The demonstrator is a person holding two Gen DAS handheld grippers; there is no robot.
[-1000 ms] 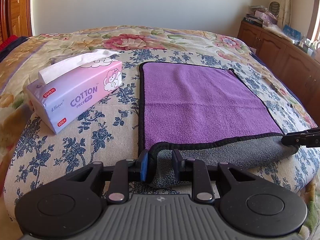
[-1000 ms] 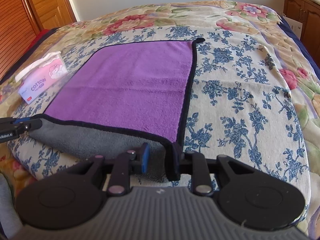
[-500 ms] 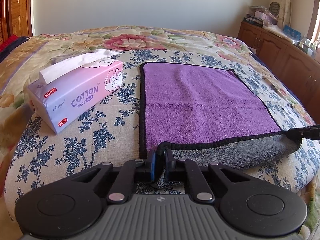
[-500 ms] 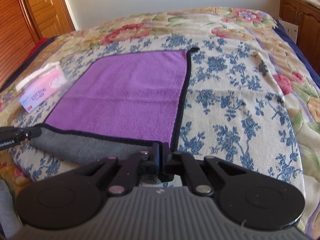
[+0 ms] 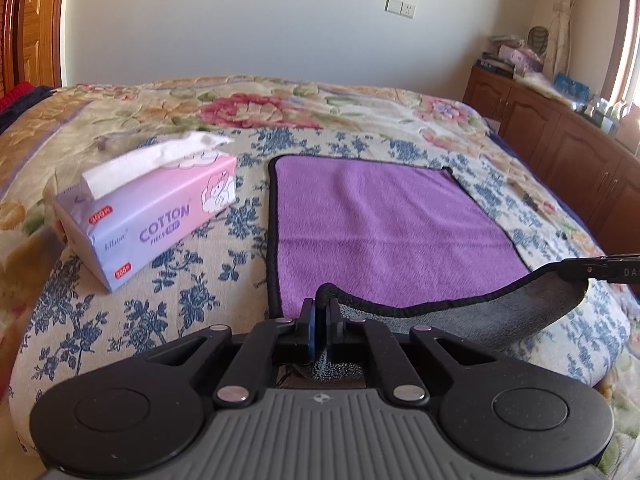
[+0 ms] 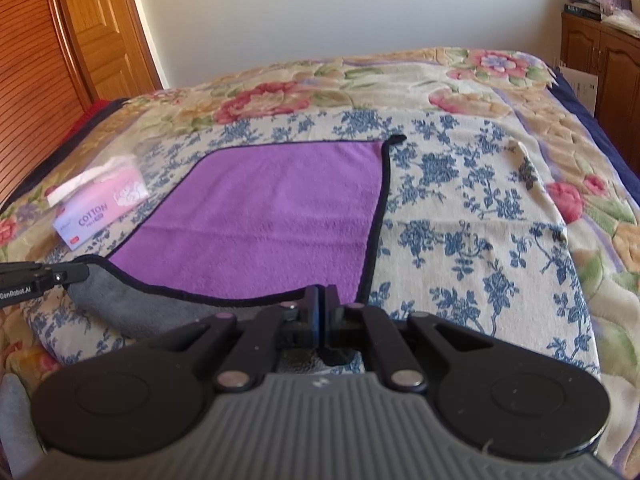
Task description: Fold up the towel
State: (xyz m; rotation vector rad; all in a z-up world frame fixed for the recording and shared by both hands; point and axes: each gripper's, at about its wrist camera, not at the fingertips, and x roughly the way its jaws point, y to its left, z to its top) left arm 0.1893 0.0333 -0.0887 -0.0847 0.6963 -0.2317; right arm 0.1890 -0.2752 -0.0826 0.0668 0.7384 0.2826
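A purple towel [image 5: 380,224] with a black hem and a grey underside lies spread on the flowered bedspread; it also shows in the right wrist view [image 6: 272,216]. My left gripper [image 5: 321,308] is shut on the towel's near left corner and holds it lifted. My right gripper [image 6: 322,298] is shut on the near right corner, also lifted. The near edge hangs between them with the grey underside [image 5: 520,312] showing. Each gripper's tip shows at the edge of the other view.
A pink tissue pack [image 5: 152,208] marked COTTON lies left of the towel on the bed [image 5: 180,292]. A wooden cabinet [image 5: 560,140] stands along the right. A wooden door [image 6: 92,32] is at the left.
Both grippers closed on the towel's near corners and rose, lifting the near edge off the bed so the grey underside sags between them.
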